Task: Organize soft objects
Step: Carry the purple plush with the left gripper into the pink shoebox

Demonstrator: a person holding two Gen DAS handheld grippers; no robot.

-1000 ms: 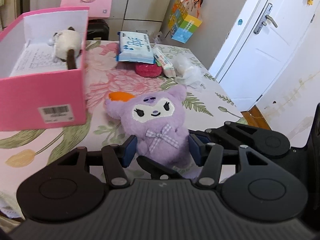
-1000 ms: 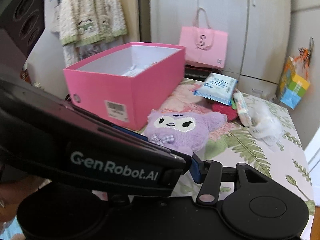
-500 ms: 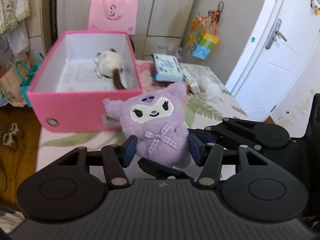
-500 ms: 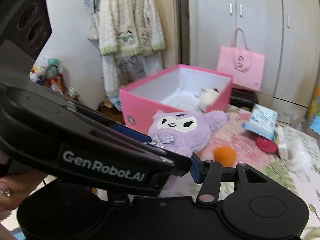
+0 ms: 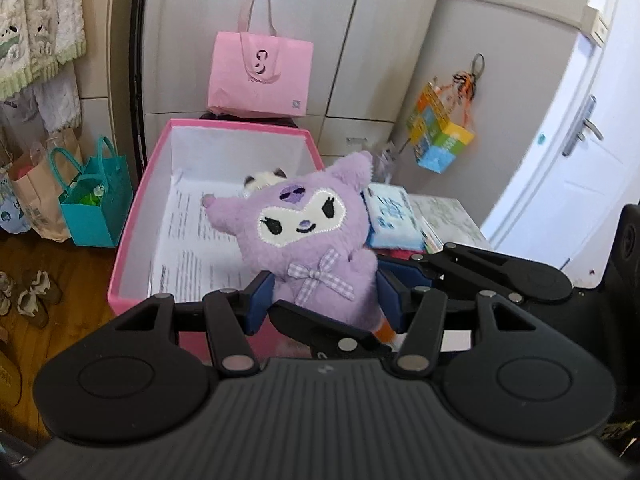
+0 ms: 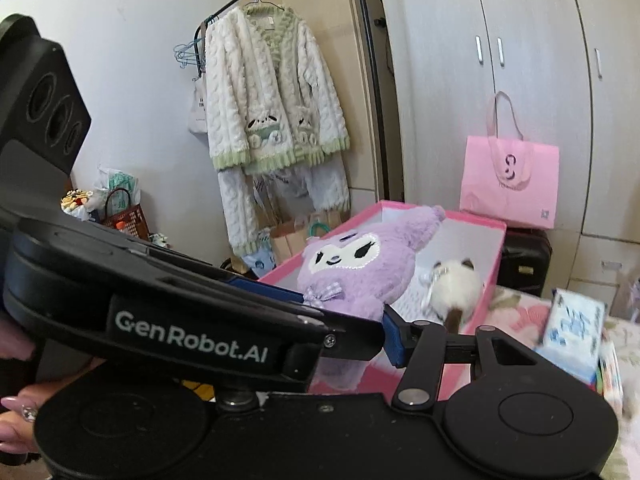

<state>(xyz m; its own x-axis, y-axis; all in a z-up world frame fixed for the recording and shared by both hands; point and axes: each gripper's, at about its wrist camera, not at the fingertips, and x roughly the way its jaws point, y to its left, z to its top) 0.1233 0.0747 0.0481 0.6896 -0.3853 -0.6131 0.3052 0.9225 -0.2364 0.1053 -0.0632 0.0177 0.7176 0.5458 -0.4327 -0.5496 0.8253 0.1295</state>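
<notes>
A purple plush toy (image 5: 304,236) with a white face and checked bow hangs in the air over the near edge of the pink box (image 5: 136,216). My left gripper (image 5: 324,300) is shut on its lower body, a blue pad on each side. My right gripper (image 6: 344,320) reaches in from the right. One blue pad (image 6: 394,336) presses the plush (image 6: 352,264) and the other finger passes under its front, hidden in the right wrist view by the left gripper's body. A small cream-and-brown cat plush (image 6: 456,288) lies inside the box (image 6: 492,264). An orange ball (image 5: 384,330) peeks out below.
A pink paper bag (image 5: 260,76) stands behind the box against the wardrobe. A blue tissue pack (image 5: 392,216) lies on the floral surface to the right. A teal bag (image 5: 96,208) and shoes (image 5: 28,296) are on the wooden floor at left. A cardigan (image 6: 272,92) hangs nearby.
Both grippers have lifted the purple plush off the floral surface and carried it up and toward the pink box, whose inside now shows behind it.
</notes>
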